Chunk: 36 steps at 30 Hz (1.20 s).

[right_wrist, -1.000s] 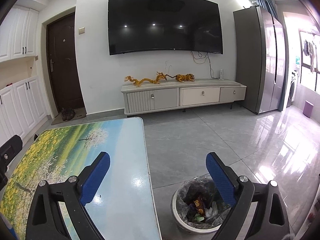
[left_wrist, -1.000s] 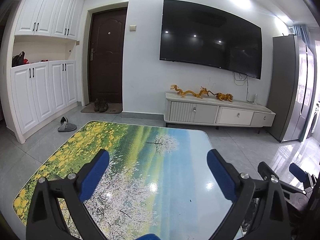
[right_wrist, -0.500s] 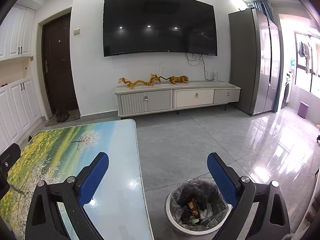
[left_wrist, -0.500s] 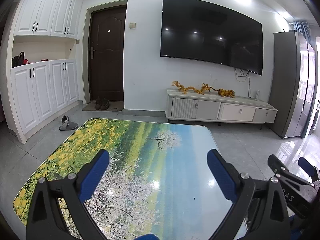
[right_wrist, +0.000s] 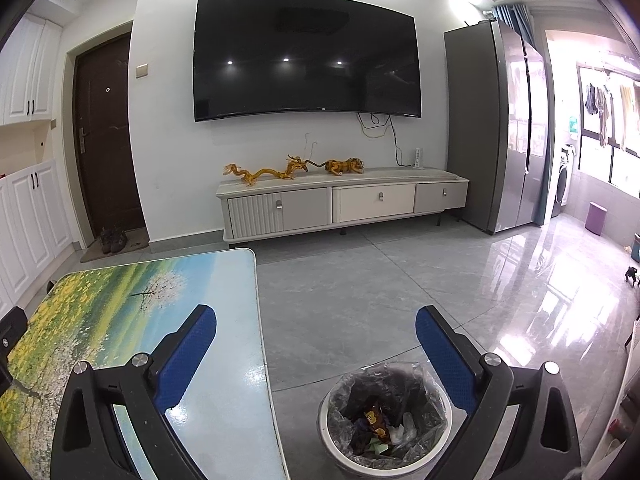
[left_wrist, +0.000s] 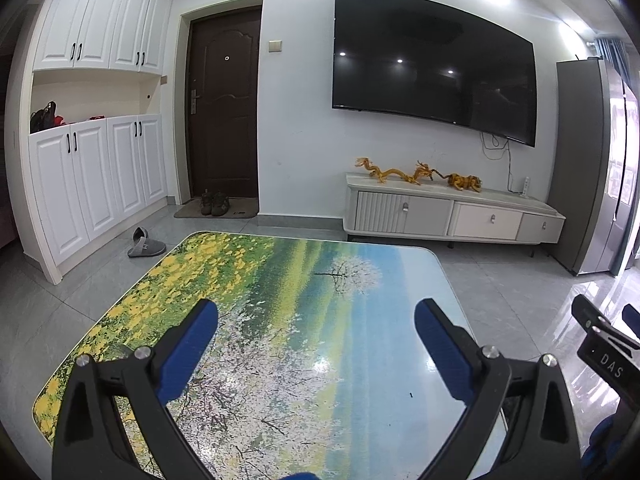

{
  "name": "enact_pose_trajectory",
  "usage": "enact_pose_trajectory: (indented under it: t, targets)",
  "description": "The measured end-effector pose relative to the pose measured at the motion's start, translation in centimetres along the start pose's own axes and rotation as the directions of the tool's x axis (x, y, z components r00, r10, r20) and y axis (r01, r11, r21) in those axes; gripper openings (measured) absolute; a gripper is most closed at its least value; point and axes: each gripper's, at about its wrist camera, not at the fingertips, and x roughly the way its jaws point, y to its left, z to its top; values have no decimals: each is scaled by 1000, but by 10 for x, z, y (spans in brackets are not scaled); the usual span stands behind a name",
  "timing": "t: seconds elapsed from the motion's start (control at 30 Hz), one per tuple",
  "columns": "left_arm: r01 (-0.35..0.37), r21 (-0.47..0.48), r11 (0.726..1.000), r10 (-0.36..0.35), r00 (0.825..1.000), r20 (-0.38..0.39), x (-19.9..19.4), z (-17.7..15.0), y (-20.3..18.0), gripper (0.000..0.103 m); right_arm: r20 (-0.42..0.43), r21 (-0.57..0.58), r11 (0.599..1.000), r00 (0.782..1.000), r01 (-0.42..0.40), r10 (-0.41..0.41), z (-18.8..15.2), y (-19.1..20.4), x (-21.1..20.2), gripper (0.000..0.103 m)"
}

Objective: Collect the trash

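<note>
Trash [right_wrist: 378, 426], mixed wrappers and scraps, lies inside a round waste bin [right_wrist: 332, 446] lined with a grey plastic bag [right_wrist: 424, 384]; bin stands on the grey tiled floor [right_wrist: 360, 292] just beside the right edge of a low table [right_wrist: 224, 400]. Table top carries a printed landscape: yellow flowers, green field, white blossoming tree, blue sky; surface glossy, with ceiling-light reflections. Left gripper [left_wrist: 316, 320]: blue-padded fingers [left_wrist: 188, 344] spread wide apart, nothing between them, held above the table top. Right gripper [right_wrist: 316, 320]: fingers likewise released and wide, empty; its left pad [right_wrist: 188, 348] sits over the table's right edge, its right pad [right_wrist: 444, 356] over the bin's far rim. Part of the right gripper's black body shows at the right margin of the left wrist view, lettering on it. Back wall: large dark television [right_wrist: 306, 54], mounted, cables hanging below its right corner. Beneath it: long white media cabinet [right_wrist: 340, 204] with drawers, bearing golden dragon figurines [right_wrist: 266, 172] and a golden tiger figurine [right_wrist: 346, 166]. Right of cabinet: tall grey refrigerator [right_wrist: 492, 128]. Left of television: dark brown entrance door [left_wrist: 224, 104], doormat with a pair of shoes [left_wrist: 214, 202] in front. Far left: white built-in cupboards [left_wrist: 96, 120] with an open shelf; one grey slipper [left_wrist: 146, 244] on the floor near them. Far right: balcony area with hanging laundry and a purple container [right_wrist: 596, 218].
</note>
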Motion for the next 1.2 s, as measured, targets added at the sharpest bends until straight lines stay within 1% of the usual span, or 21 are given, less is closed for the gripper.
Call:
enact_pose_trajectory:
  t: [0.33,0.83,1.2]
  targets:
    - [-13,-13,1000,13,1000,-4,2,0,10,100,6,9,1000,1000,11,-11,2,-7,1,101]
    - [23,-1,1000,-23,1000,-8,0,0,3,100,13,15,1000,1000,23,-23,3,-11,1,102]
    - [32,4,999,-32,999,-7,-3,0,0,100,11,19,1000,1000,22,-23,3,-12,-1,103]
